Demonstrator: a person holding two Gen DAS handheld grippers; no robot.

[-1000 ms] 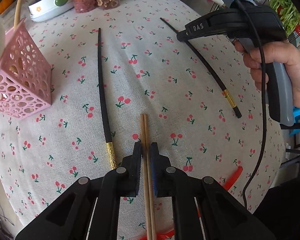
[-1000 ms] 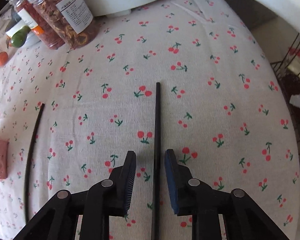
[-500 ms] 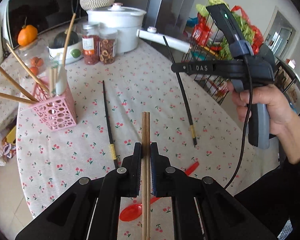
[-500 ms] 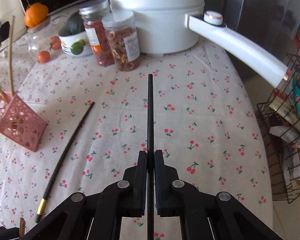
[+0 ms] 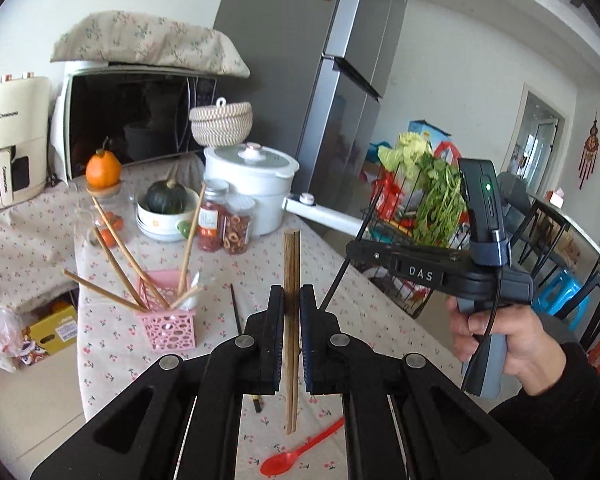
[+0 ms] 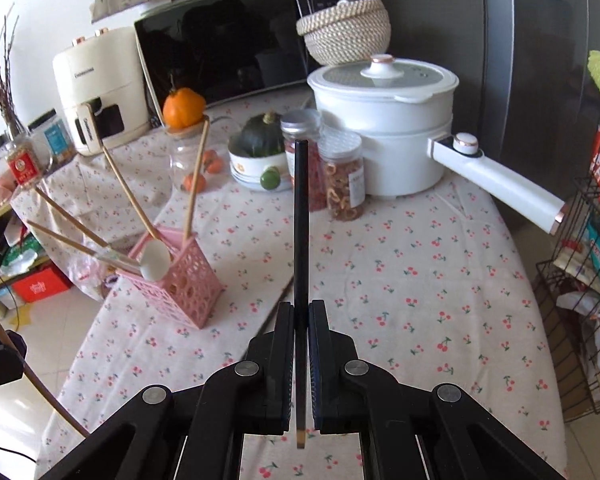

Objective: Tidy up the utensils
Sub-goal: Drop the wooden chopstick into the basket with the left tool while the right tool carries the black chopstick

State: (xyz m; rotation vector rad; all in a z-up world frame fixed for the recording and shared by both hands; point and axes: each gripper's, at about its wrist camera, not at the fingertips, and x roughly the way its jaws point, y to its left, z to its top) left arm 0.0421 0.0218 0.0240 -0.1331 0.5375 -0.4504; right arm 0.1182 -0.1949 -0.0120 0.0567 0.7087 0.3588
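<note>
Both grippers lifted off the desk, each clamping chopsticks.

Left gripper (image 5: 291,312) fingers clenched on a wooden pair (image 5: 291,280), long axis along the fingers, tips forward. Right gripper (image 6: 301,320) fingers clenched on one black chopstick (image 6: 301,220), same alignment. Pink holder (image 5: 166,326) stood on the desk (image 6: 420,280), ahead-left of both; left gripper looked nearer. Another black chopstick (image 5: 236,308) and a red spoon (image 5: 296,454) lay on the desk, not yet sorted.
</note>
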